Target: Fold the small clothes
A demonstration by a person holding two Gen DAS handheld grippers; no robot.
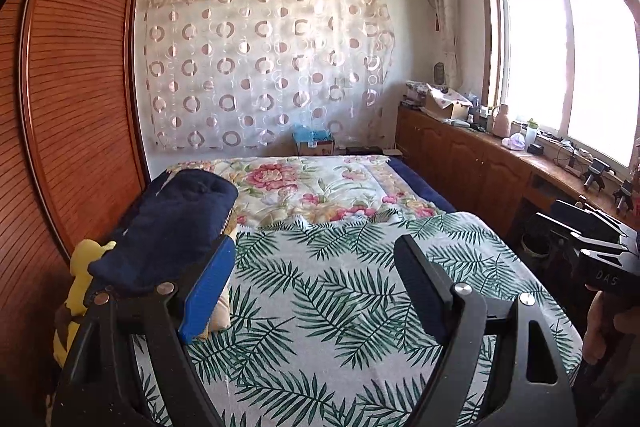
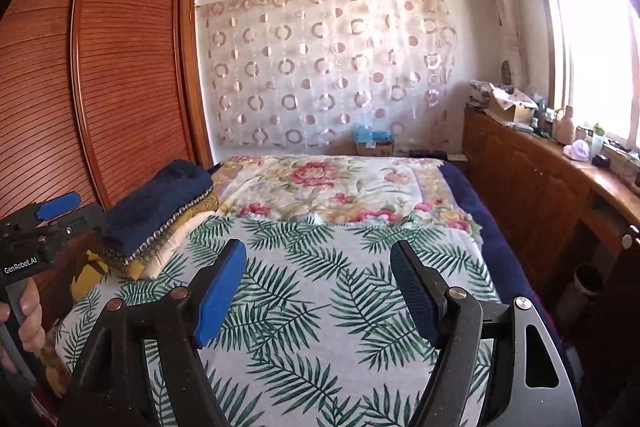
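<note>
two tongs hover over the bed (image 2: pixel 320 307), and both are wide apart with nothing in them. the left tongs (image 1: pixel 316 287) and the right tongs (image 2: pixel 318 291) point toward the far wall, up above the leaf sheet (image 1: pixel 340 287). they seem to be held high and ready because no cloth lies in front of them yet.

the small clothes sit in a pile (image 2: pixel 156 215) at the left edge of the bed, near the brown wardrobe (image 2: pixel 120 67). a dark blue piece (image 1: pixel 172 223) lies on top, with yellow and cream ones under it. the pile looks neat, so it may be the done stack, but i cannot tell for sure. it sits out of the way so the middle of the bed can be used for folding.

the flower blanket (image 2: pixel 328 187) covers the far end of the bed.
</note>
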